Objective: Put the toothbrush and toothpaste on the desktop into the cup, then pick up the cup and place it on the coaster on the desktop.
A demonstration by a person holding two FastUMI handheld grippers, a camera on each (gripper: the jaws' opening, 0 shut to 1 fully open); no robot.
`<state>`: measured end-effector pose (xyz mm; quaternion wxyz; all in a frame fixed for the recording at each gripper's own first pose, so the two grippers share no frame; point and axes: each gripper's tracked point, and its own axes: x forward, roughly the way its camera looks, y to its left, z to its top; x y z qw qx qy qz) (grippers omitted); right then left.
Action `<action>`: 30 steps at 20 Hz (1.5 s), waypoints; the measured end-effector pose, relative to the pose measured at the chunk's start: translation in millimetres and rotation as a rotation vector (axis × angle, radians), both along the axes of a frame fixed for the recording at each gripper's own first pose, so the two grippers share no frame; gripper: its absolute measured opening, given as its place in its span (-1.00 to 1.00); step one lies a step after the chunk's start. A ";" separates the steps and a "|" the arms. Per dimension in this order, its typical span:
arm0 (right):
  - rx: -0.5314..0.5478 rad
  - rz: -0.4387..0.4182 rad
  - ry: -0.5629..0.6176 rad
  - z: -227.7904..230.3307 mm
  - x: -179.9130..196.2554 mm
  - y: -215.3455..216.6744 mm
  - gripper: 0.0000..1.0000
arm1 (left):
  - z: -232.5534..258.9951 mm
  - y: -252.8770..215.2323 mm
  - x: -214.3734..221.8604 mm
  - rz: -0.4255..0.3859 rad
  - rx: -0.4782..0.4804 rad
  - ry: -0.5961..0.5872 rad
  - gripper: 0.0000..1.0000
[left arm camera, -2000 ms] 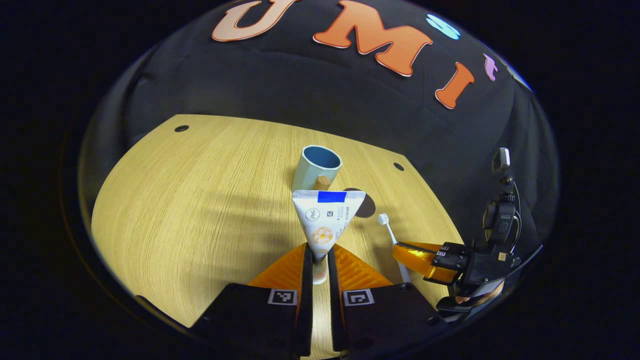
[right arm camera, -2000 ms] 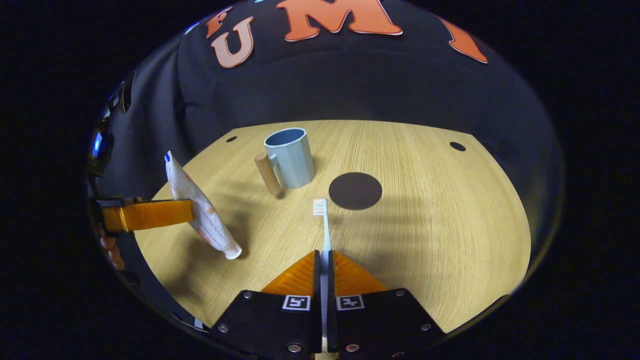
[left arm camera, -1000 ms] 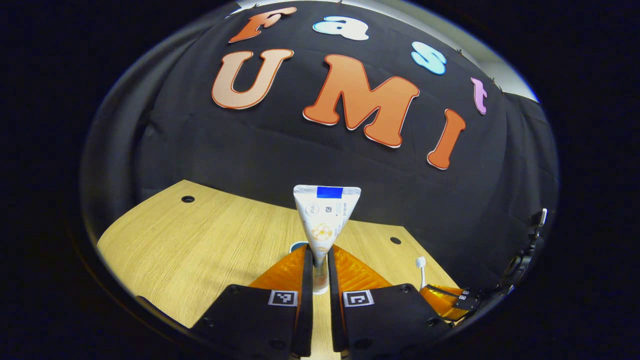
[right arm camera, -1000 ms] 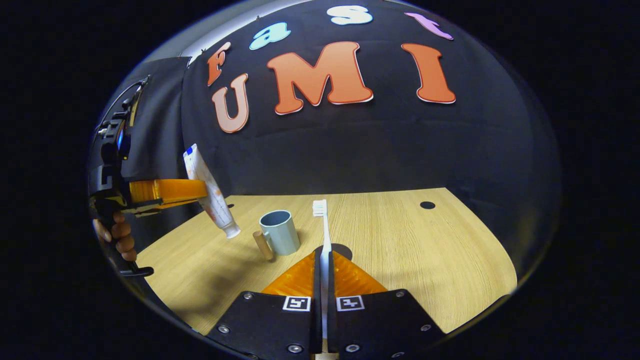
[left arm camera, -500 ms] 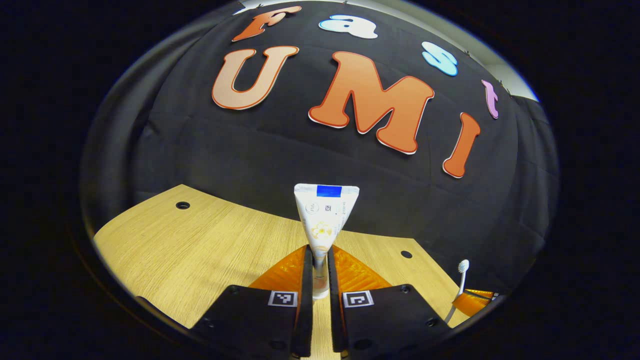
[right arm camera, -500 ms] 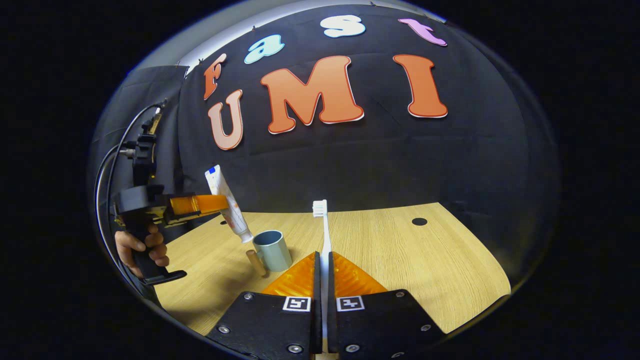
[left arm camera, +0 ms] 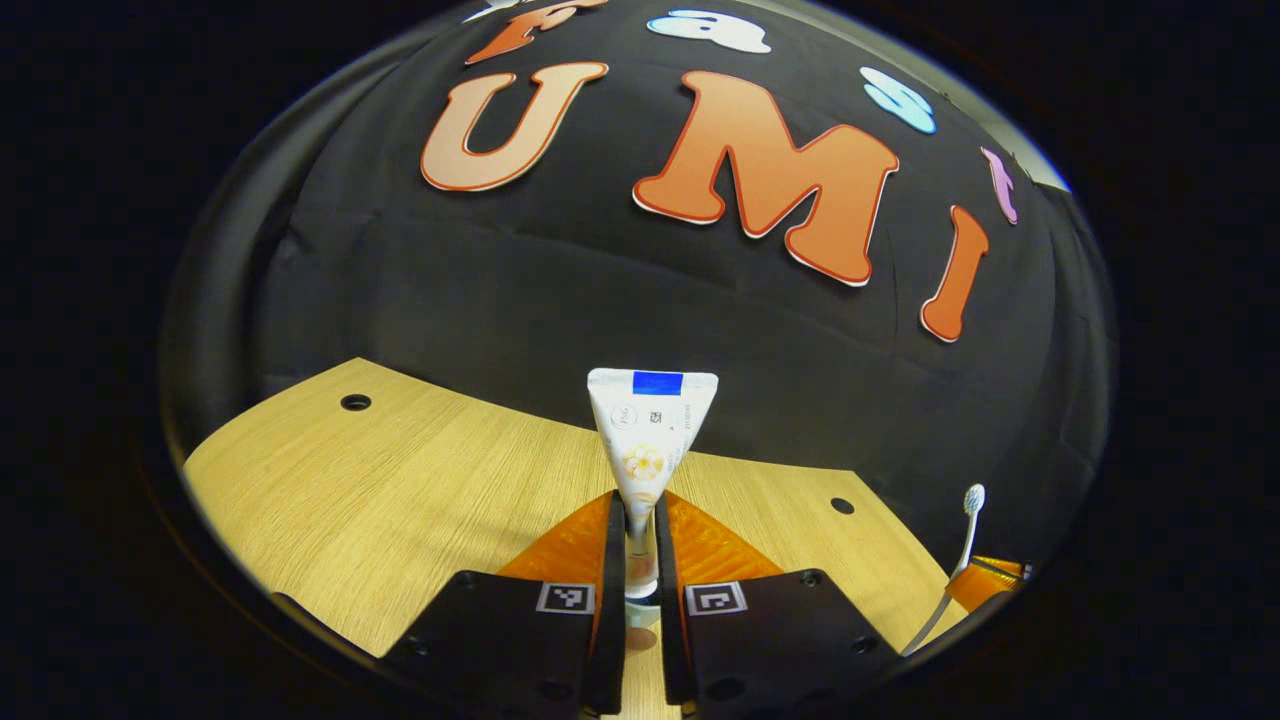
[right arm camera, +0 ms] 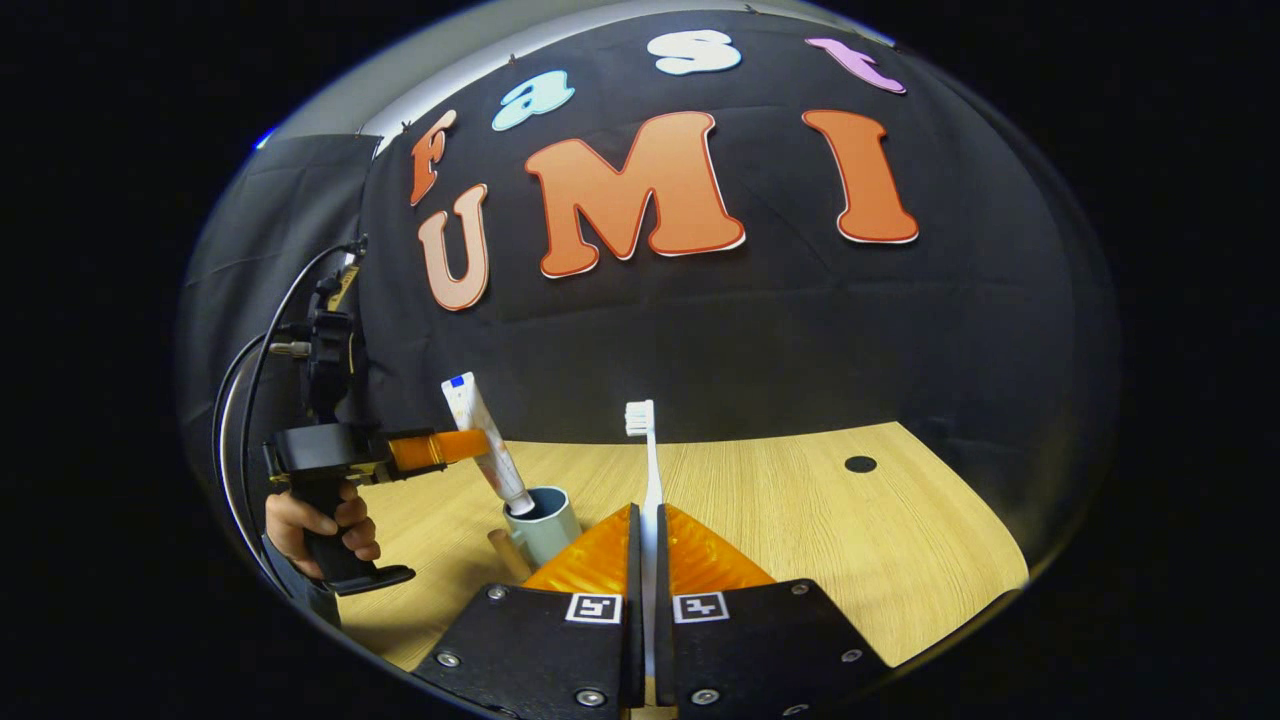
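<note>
Toothpaste point(right arm camera: 488, 441) hangs cap-down over the cup point(right arm camera: 541, 522), pinched in the level left tool point(right arm camera: 478, 443)

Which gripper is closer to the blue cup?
Left. The left gripper holds the toothpaste cap-down at the cup mouth; the right gripper holds the toothbrush beside it.

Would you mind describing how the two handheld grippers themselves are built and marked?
Each gripper, the left gripper and the right gripper, has two ribbed wedge-shaped fingers on black blocks, each block bearing a square black-and-white marker; screws show on the right one's blocks. Seen from the right gripper view, the left gripper has a black pistol-style handle, a small black unit mounted on top, and black cables looping off it.
</note>
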<state>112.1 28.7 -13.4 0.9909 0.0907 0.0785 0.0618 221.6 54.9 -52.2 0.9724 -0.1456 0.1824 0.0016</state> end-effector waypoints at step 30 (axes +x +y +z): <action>0.154 0.195 -0.416 61.2 116.7 130.5 -0.91 | -20.4 16.6 0.0 -0.033 0.005 0.068 0.70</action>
